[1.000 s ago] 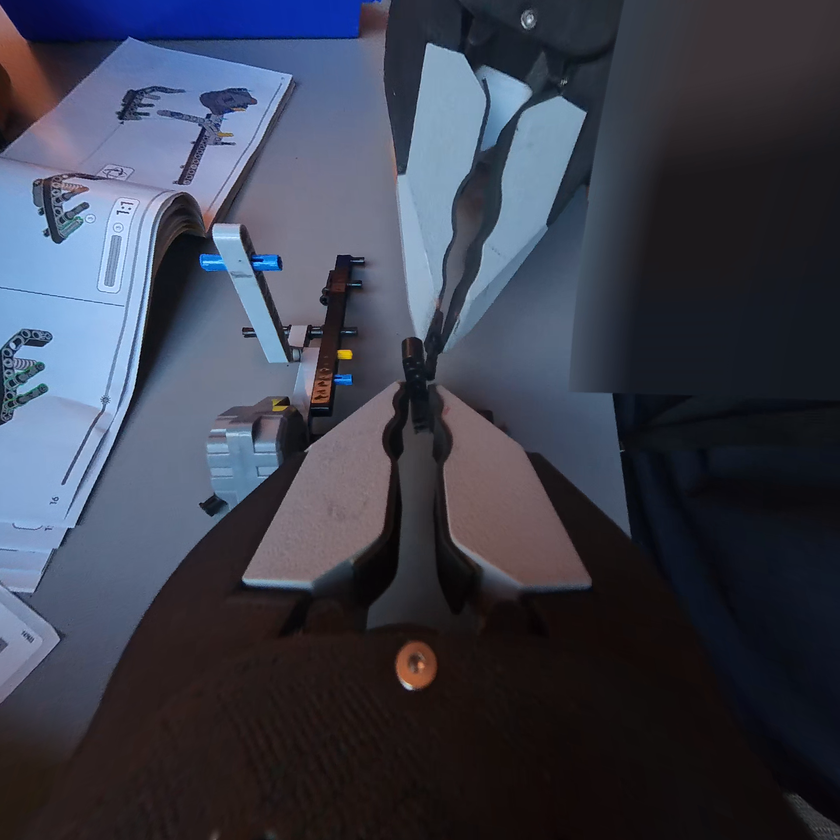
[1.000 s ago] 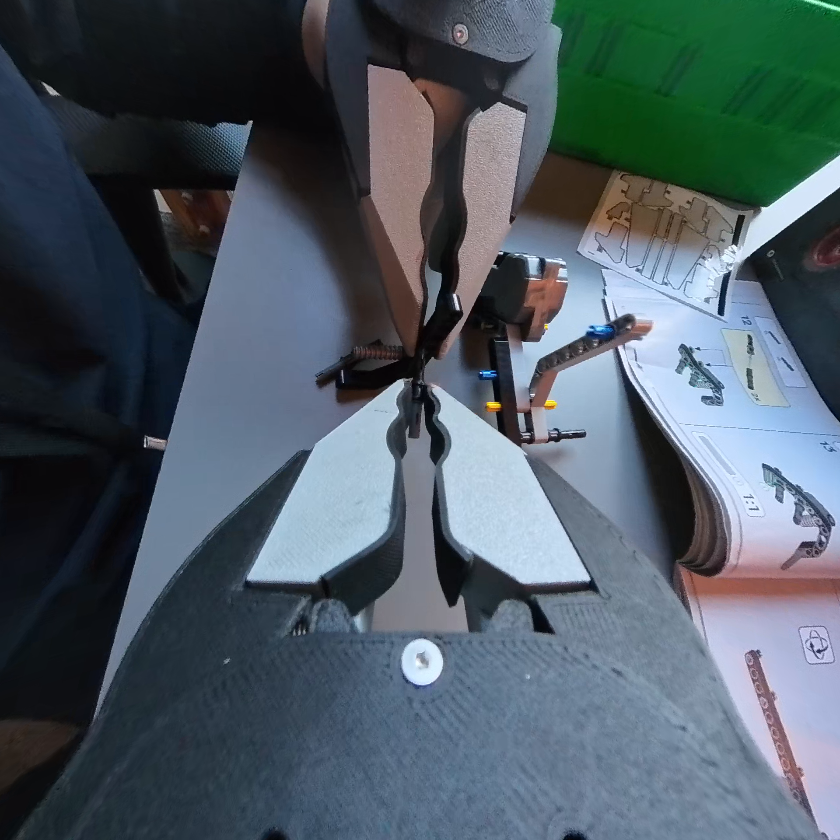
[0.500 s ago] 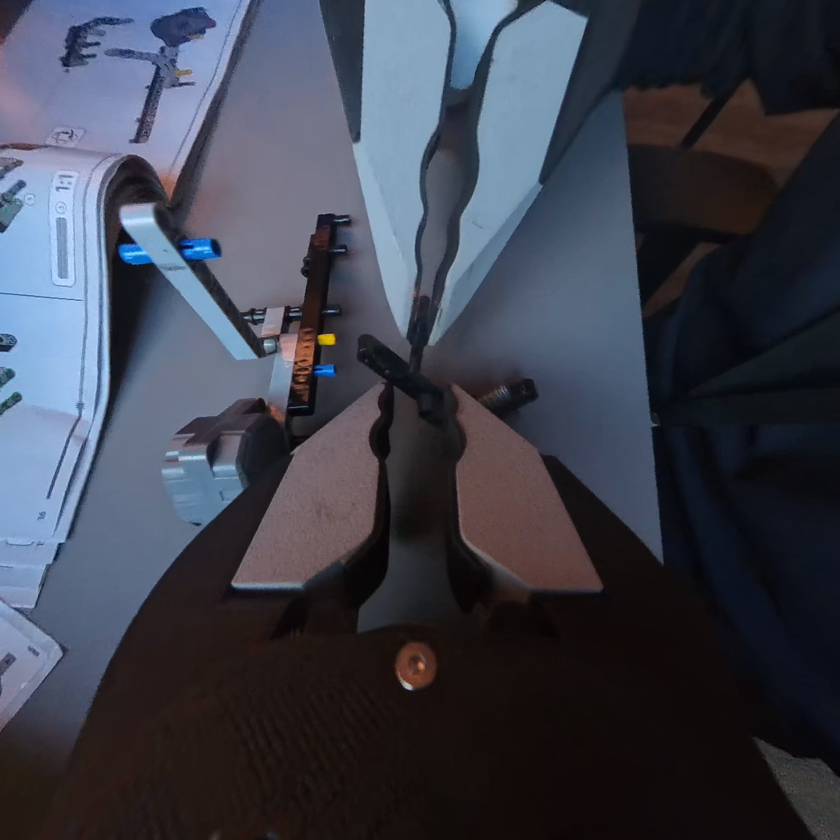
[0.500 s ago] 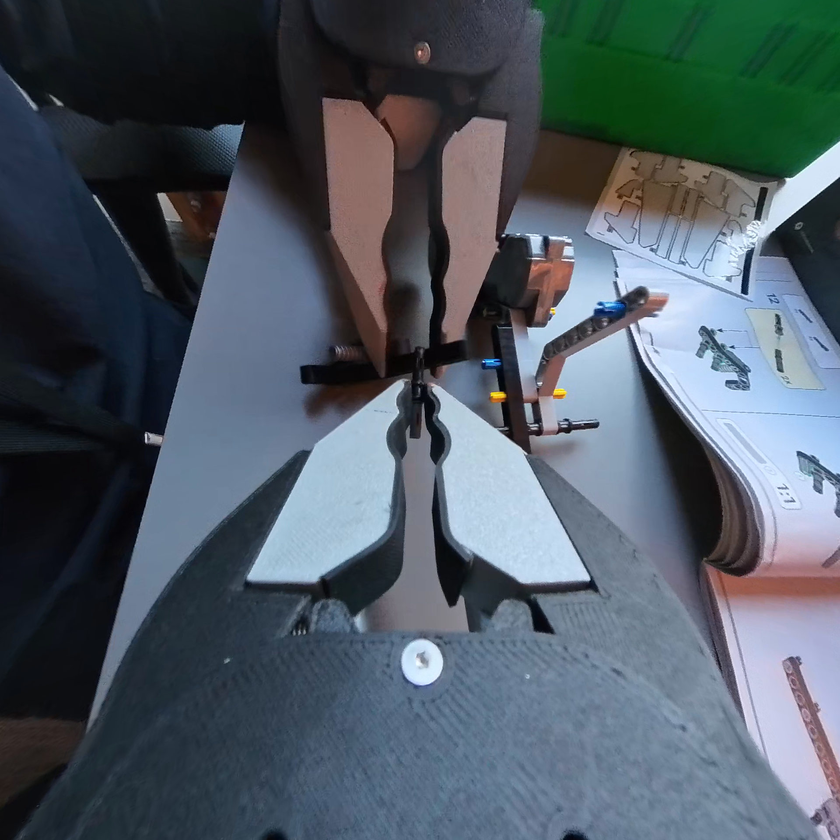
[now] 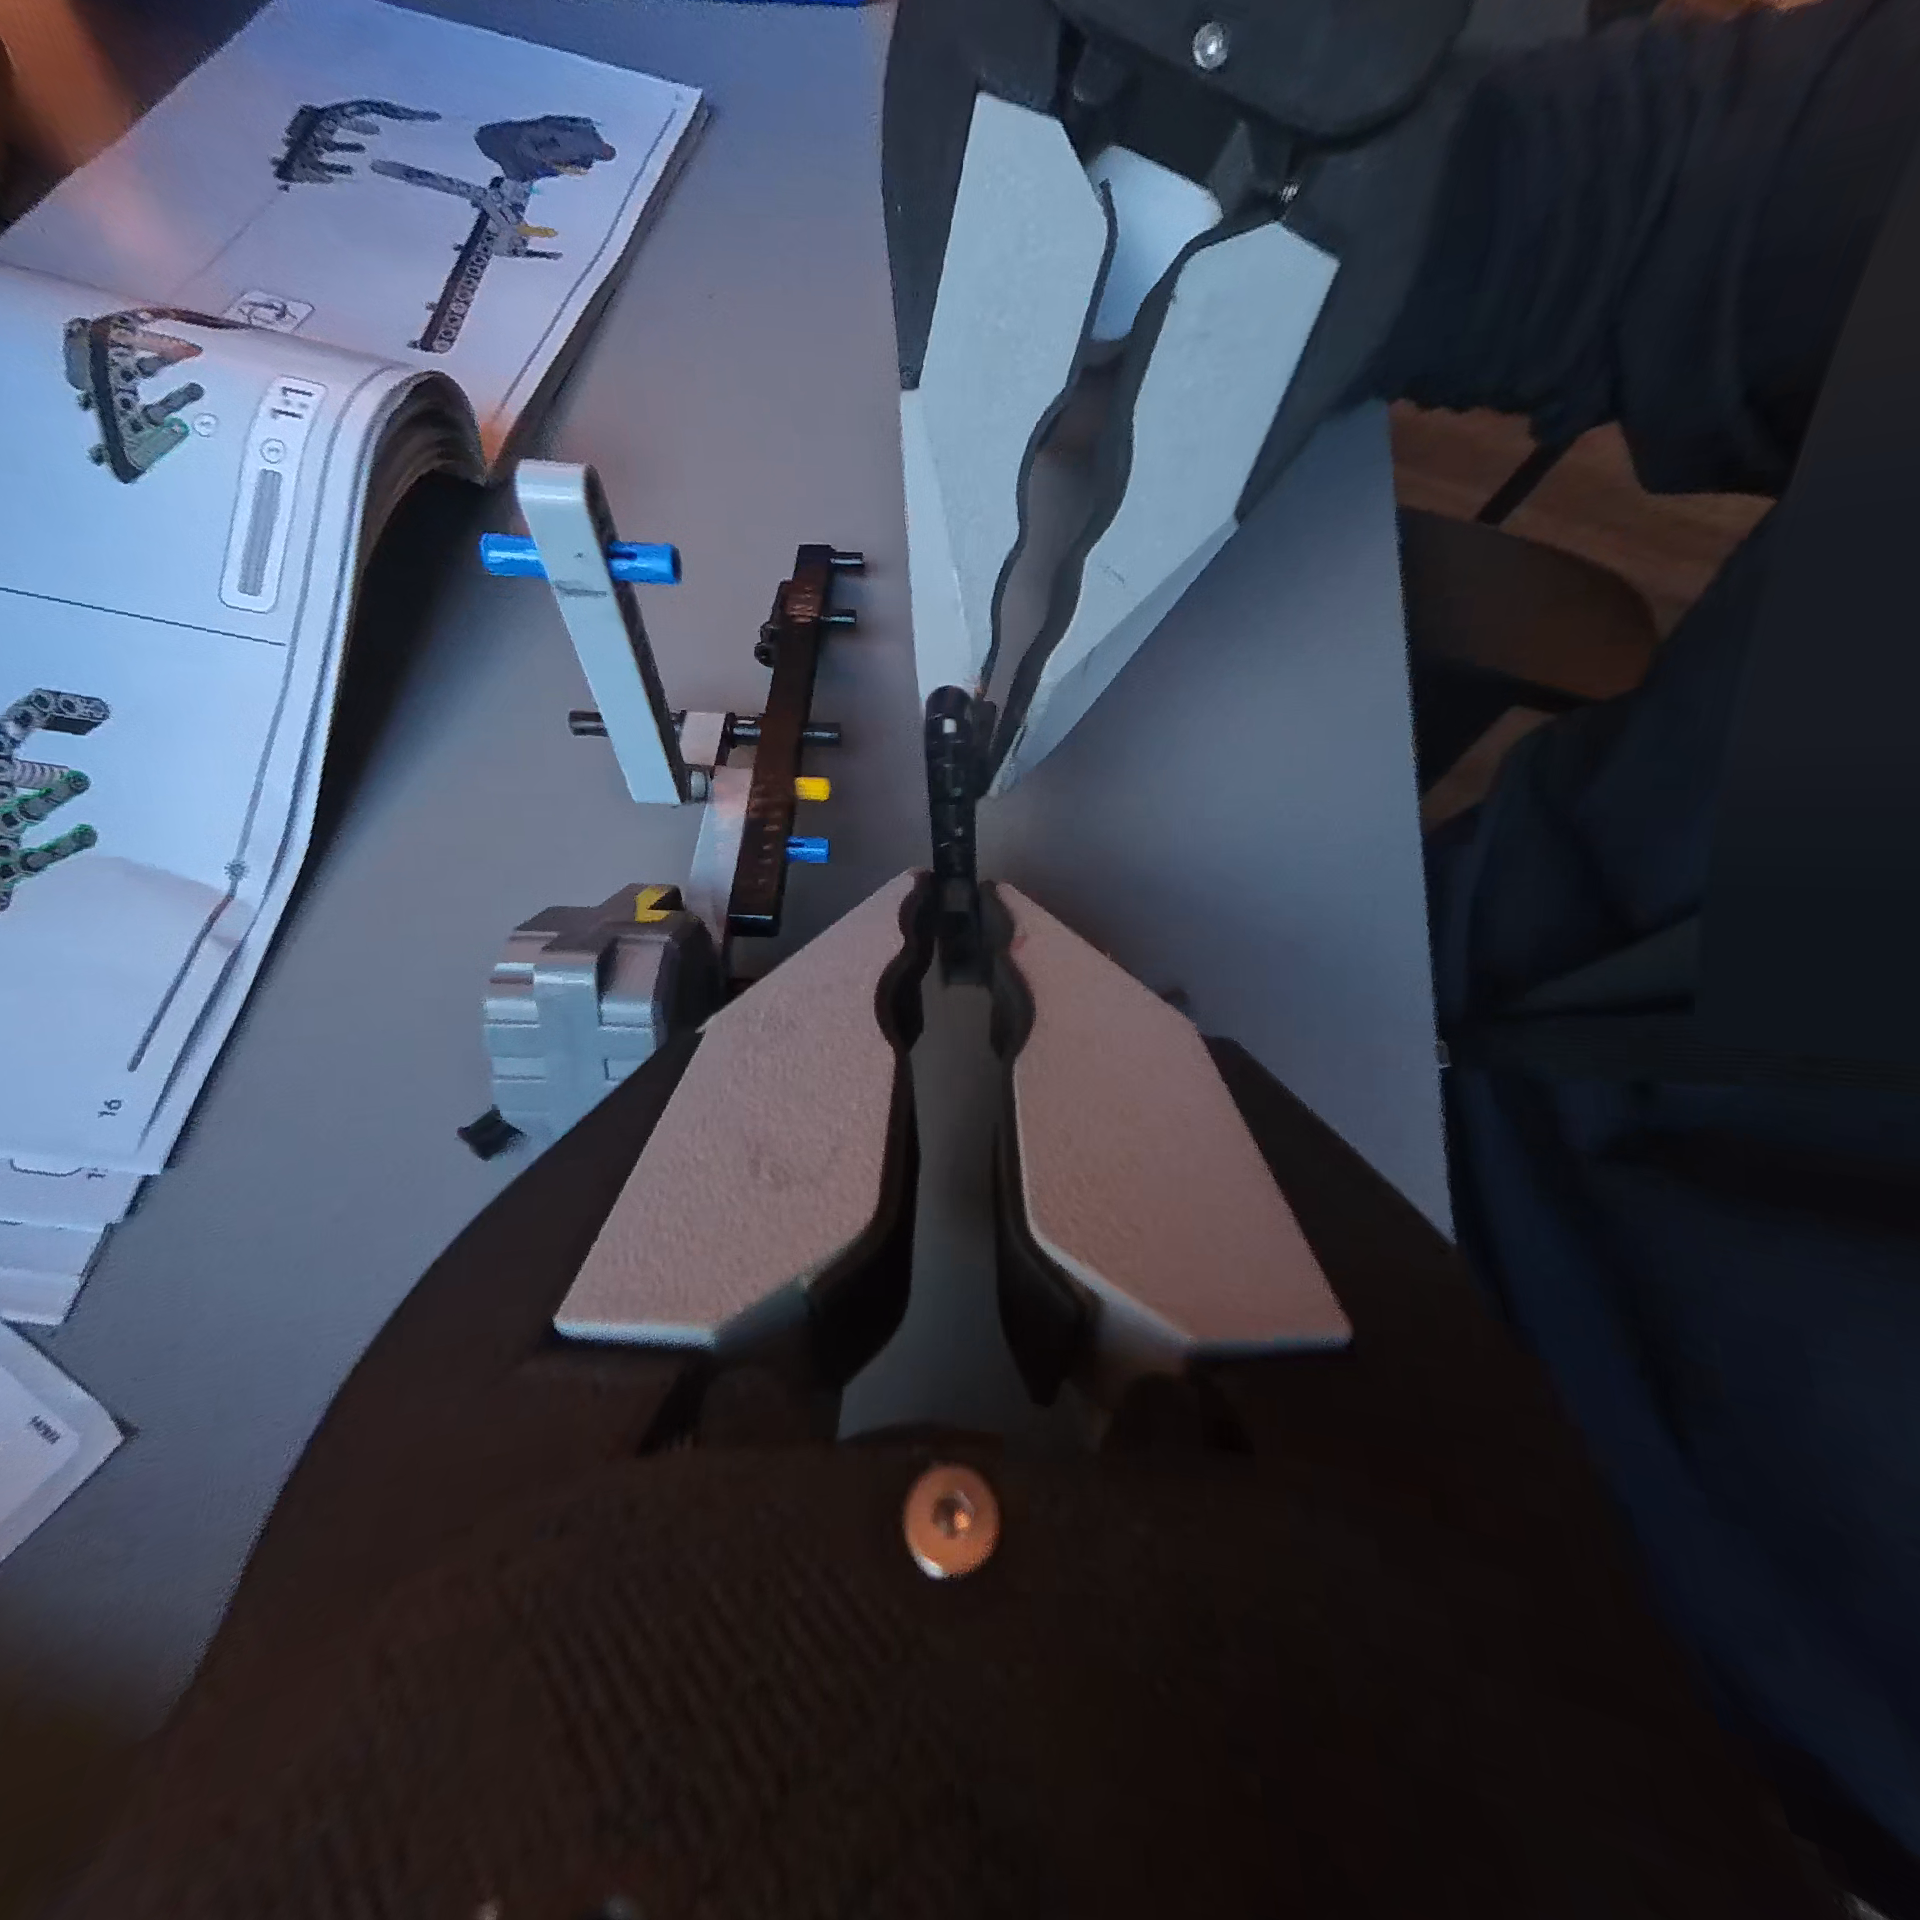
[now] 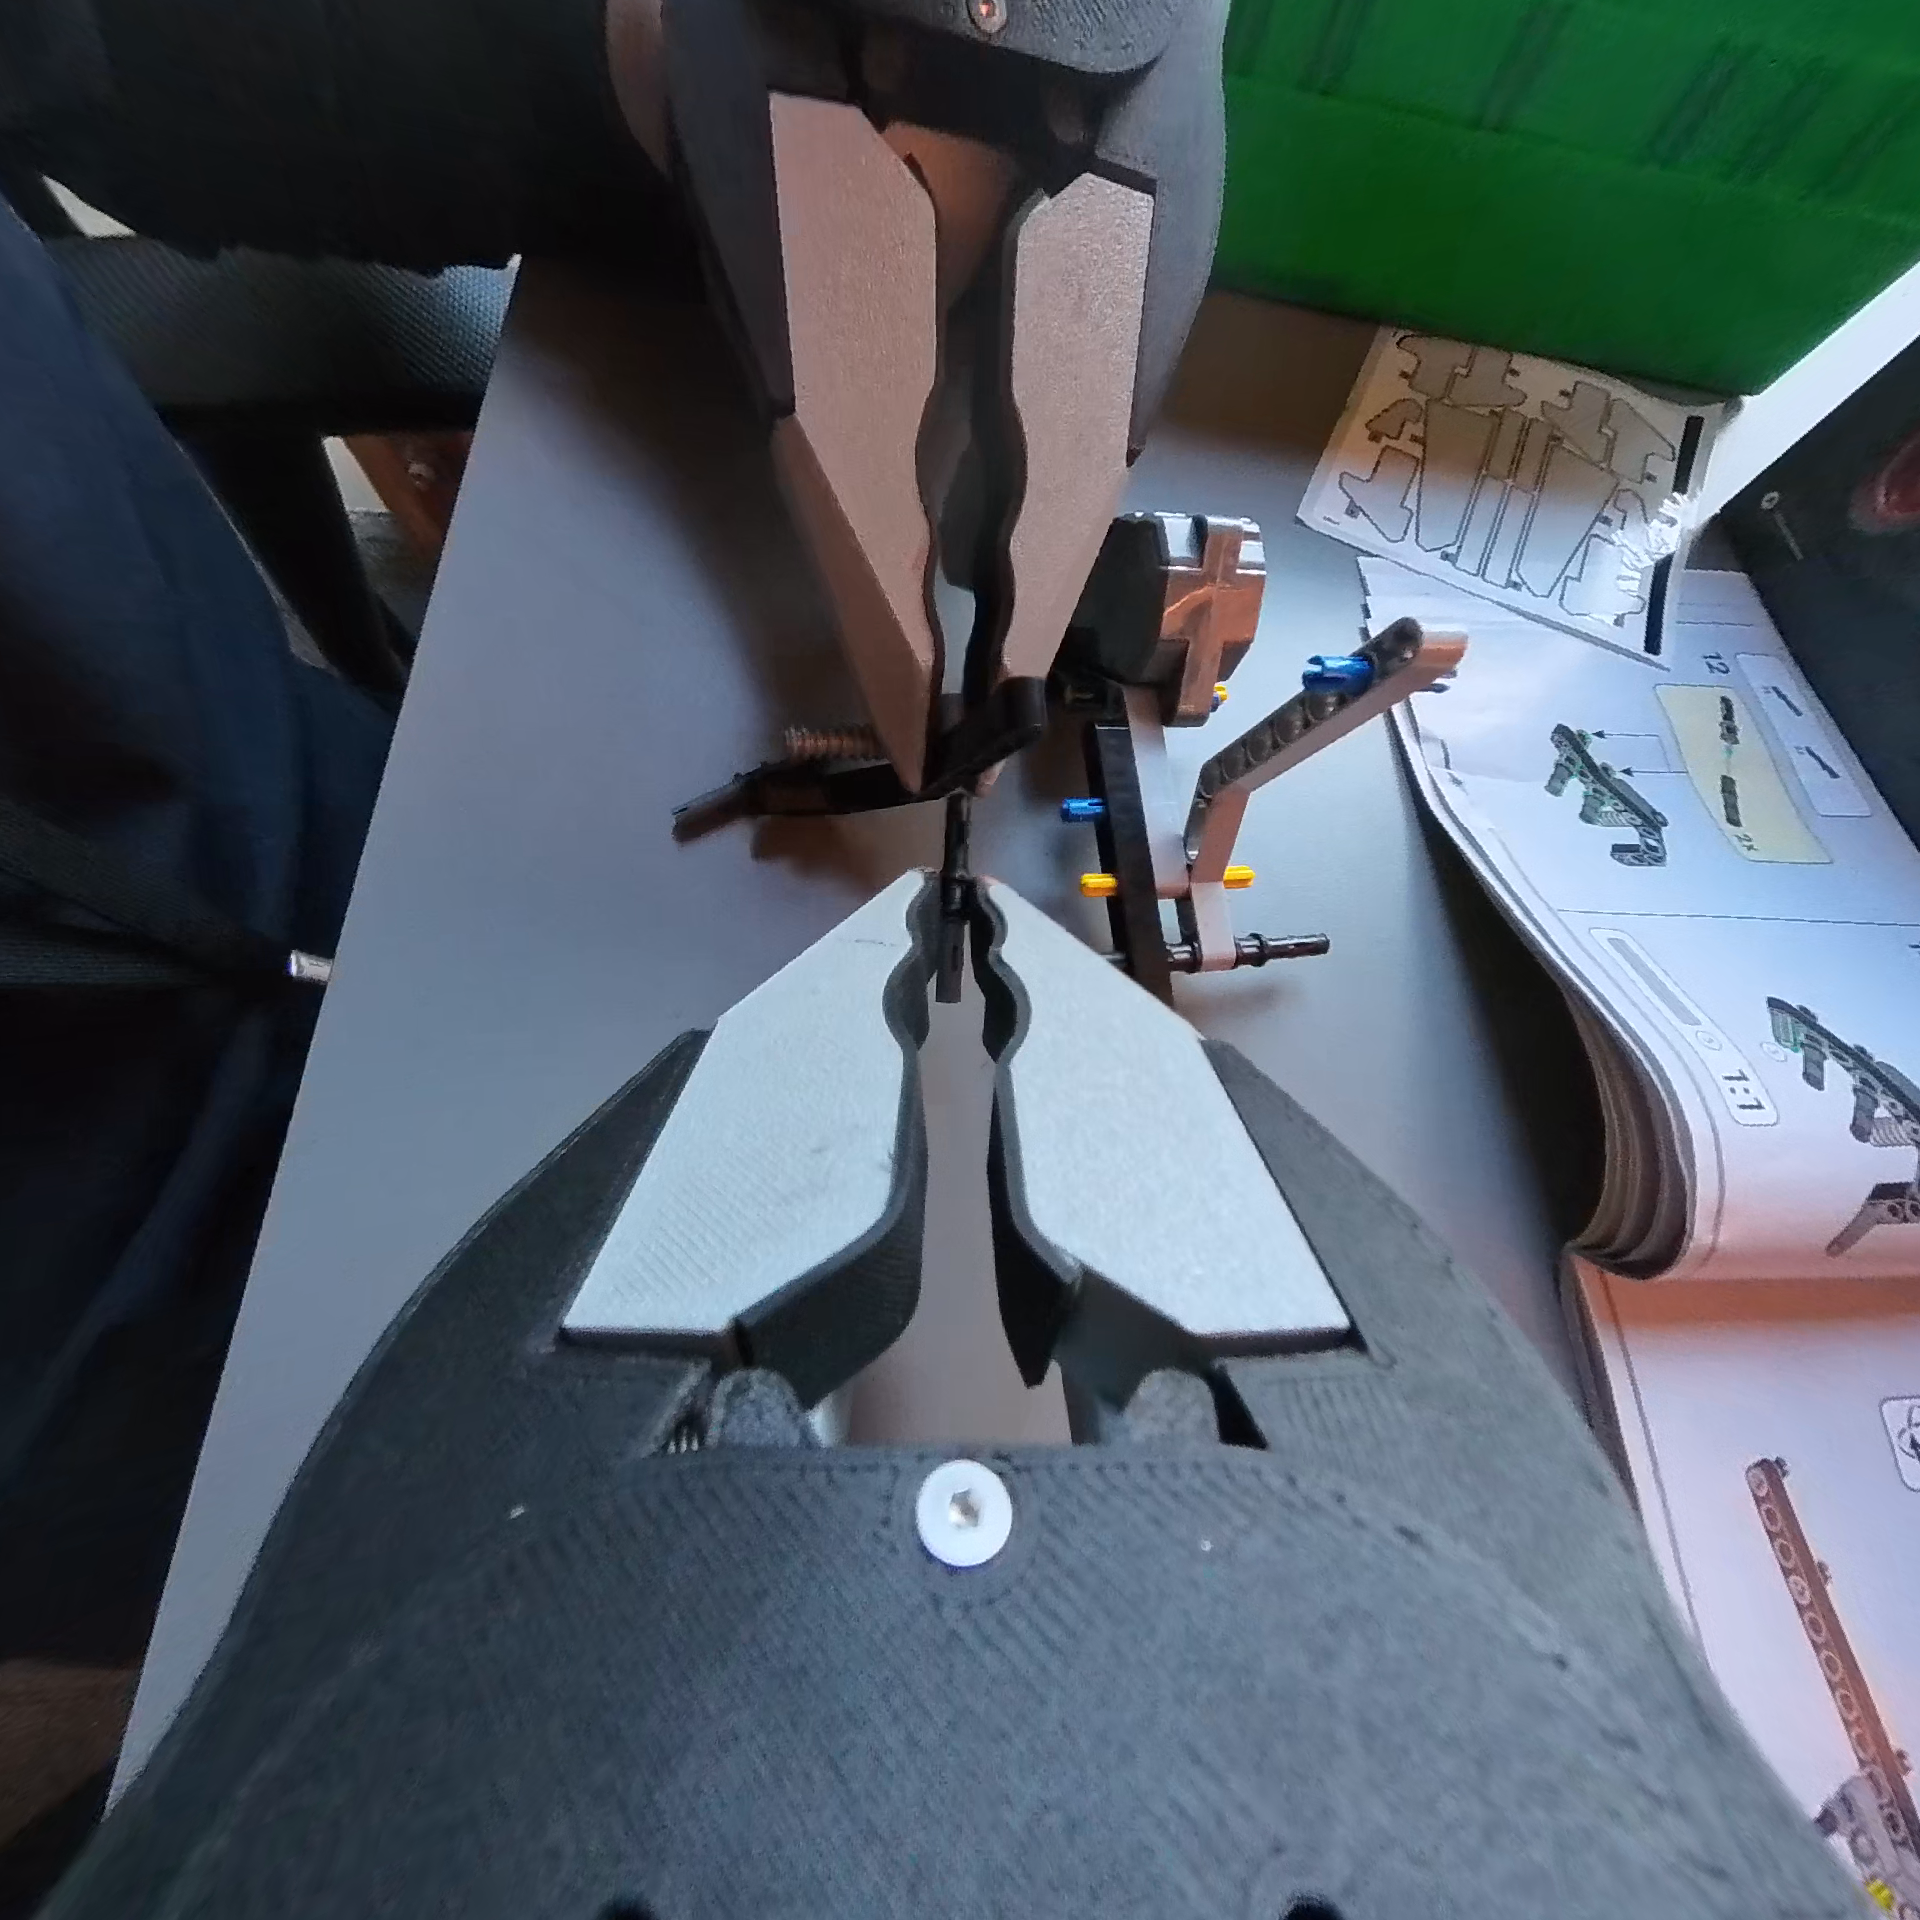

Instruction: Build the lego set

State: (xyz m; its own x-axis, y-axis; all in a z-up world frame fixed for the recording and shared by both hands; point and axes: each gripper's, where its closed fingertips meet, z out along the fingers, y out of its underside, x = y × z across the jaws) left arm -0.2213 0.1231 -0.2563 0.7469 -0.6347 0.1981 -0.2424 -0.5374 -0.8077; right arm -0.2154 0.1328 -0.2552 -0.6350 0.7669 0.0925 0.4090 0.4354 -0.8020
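Note:
My left gripper (image 5: 951, 896) is shut on a black spring piece (image 5: 948, 774) that points away from me; the piece also shows in the right wrist view (image 6: 873, 781), lying crosswise with its coil at the left. My right gripper (image 6: 954, 896) is shut on a thin black pin (image 6: 953, 940). The pin's far end touches the black spring piece just below the left gripper (image 6: 961, 743). The right gripper (image 5: 992, 753) faces mine tip to tip. The partial model, a black beam (image 5: 777, 748) with pins, a light grey beam (image 5: 603, 634) and a grey block (image 5: 577, 1023), lies on the table to the left.
The open instruction booklet (image 5: 156, 623) lies left of the model and shows at the right of the right wrist view (image 6: 1714, 935). A green box (image 6: 1558, 156) stands behind it. The table edge (image 5: 1415, 831) runs close by, with a person's dark clothing beyond. Less than 4 cm separates the two grippers' tips. My left gripper's tips are some 7 centimetres from the grey block (image 5: 577, 1023).
The left gripper tilted, turning the black spring piece sideways half a second ago, then swung back so it points at the right gripper again. The right gripper kept the pin against it.

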